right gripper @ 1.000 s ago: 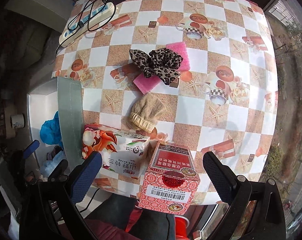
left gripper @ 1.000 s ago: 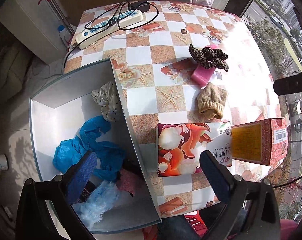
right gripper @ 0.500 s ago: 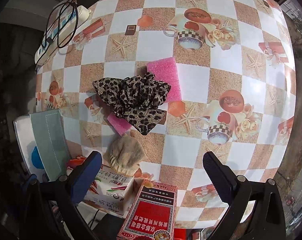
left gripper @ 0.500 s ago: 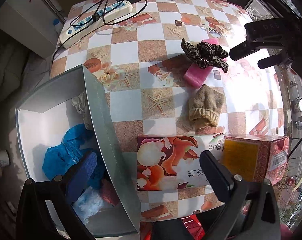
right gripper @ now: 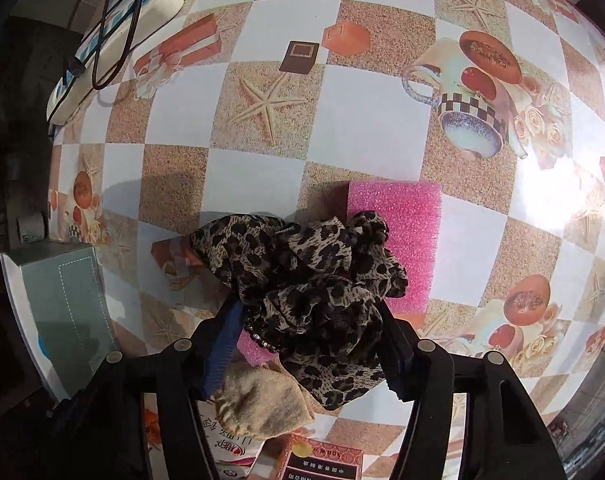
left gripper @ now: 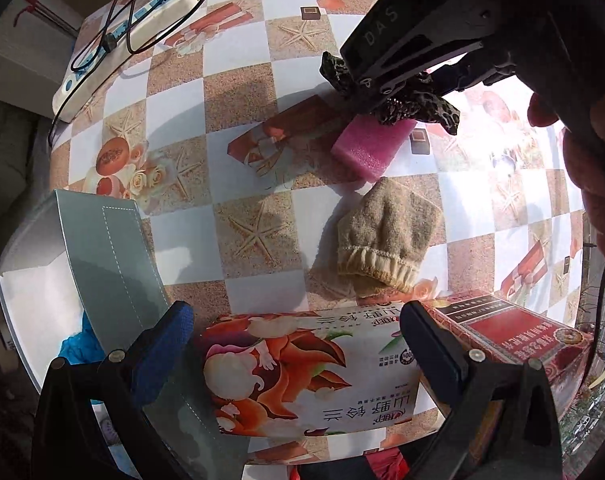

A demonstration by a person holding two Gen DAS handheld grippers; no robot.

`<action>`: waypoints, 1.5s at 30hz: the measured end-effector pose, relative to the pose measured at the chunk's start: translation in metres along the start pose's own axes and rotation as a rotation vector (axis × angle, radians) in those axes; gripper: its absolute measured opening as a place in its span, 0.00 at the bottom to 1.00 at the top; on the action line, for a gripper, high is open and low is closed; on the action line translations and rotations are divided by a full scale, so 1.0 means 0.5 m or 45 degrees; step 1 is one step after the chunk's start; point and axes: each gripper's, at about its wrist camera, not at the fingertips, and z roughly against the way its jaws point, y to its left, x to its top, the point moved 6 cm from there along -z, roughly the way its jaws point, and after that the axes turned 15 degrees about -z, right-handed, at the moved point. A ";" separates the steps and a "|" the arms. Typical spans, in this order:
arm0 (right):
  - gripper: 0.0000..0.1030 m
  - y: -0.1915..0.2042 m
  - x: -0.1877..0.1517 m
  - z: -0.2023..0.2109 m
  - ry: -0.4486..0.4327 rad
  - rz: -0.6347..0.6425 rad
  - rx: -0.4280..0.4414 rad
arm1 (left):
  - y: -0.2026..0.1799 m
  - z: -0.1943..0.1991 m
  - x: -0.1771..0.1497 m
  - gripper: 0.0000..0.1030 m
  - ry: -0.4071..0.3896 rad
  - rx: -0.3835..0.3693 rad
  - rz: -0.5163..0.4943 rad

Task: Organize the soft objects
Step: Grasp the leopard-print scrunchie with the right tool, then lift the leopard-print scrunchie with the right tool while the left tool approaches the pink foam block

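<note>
Checkered starfish-print tablecloth (right gripper: 374,128) under both my grippers. Right gripper (right gripper: 306,332) closing on the leopard-print fabric scrunchie (right gripper: 302,272) atop the pink foam sponge (right gripper: 402,216). Left gripper (left gripper: 298,344) wide open, straddling the floral tissue pack (left gripper: 302,376); beige knit cuff (left gripper: 386,236) just beyond.

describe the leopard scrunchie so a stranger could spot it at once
On the checkered tablecloth, find the pink sponge. The leopard scrunchie is bunched on top of it, between the closing right tongs. Its brown-and-black spotted ruffles set it apart from the plain tan sock nearby.
</note>
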 end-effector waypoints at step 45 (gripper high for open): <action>0.45 -0.299 -0.143 0.021 -0.222 -0.177 -0.094 | 0.091 -0.201 0.225 1.00 0.149 -0.142 0.575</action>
